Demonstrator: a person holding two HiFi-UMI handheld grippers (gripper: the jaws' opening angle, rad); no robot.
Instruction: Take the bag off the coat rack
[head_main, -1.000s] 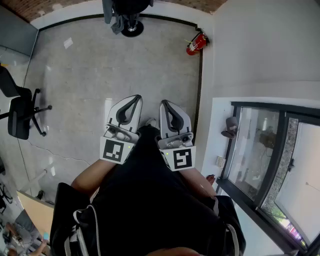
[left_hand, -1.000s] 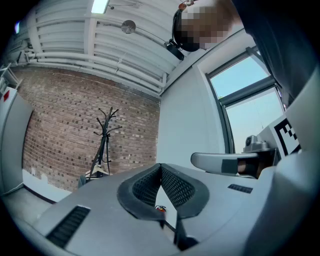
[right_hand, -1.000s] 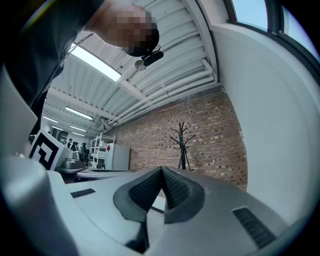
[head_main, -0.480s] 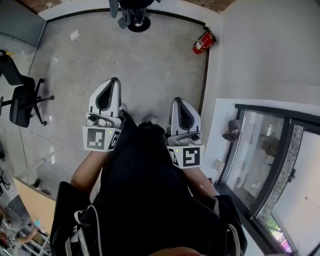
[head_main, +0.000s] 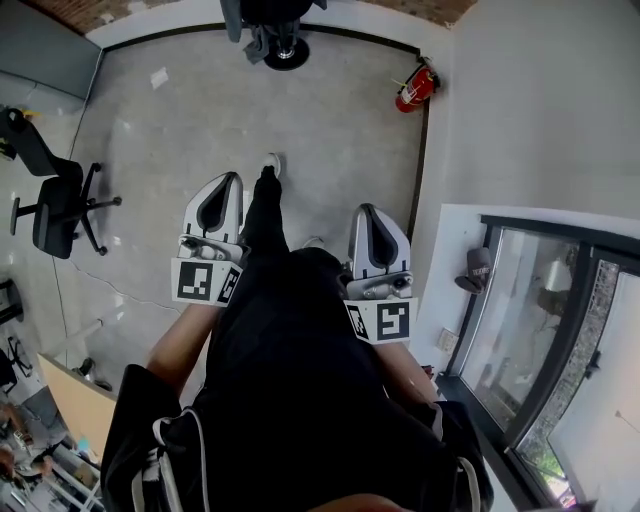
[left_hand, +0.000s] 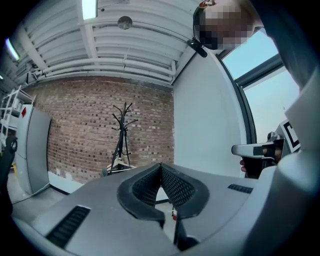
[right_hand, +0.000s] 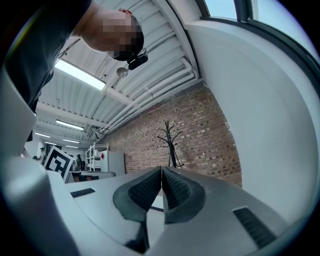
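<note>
The black coat rack (left_hand: 121, 134) stands far ahead against the brick wall, and a pale grey bag (left_hand: 113, 168) hangs low on it. From the head view only the rack's round base (head_main: 286, 52) and a grey bit of the bag (head_main: 233, 14) show at the top edge. The bare upper branches of the rack (right_hand: 169, 140) are seen from the right gripper view. My left gripper (head_main: 221, 182) (left_hand: 160, 165) and right gripper (head_main: 368, 209) (right_hand: 161, 169) are both shut and empty. They are held at waist height, far short of the rack.
A red fire extinguisher (head_main: 417, 88) leans in the far right corner. A black office chair (head_main: 60, 205) stands at the left. A white wall and a window sill (head_main: 450, 240) with a grey cap (head_main: 478, 268) run along the right. The person's leg (head_main: 266, 205) is stepping forward on the grey floor.
The grippers have spread apart, the left one swinging out to the left. A leg has stepped forward between them, and the floor has slid under as the person walks toward the rack.
</note>
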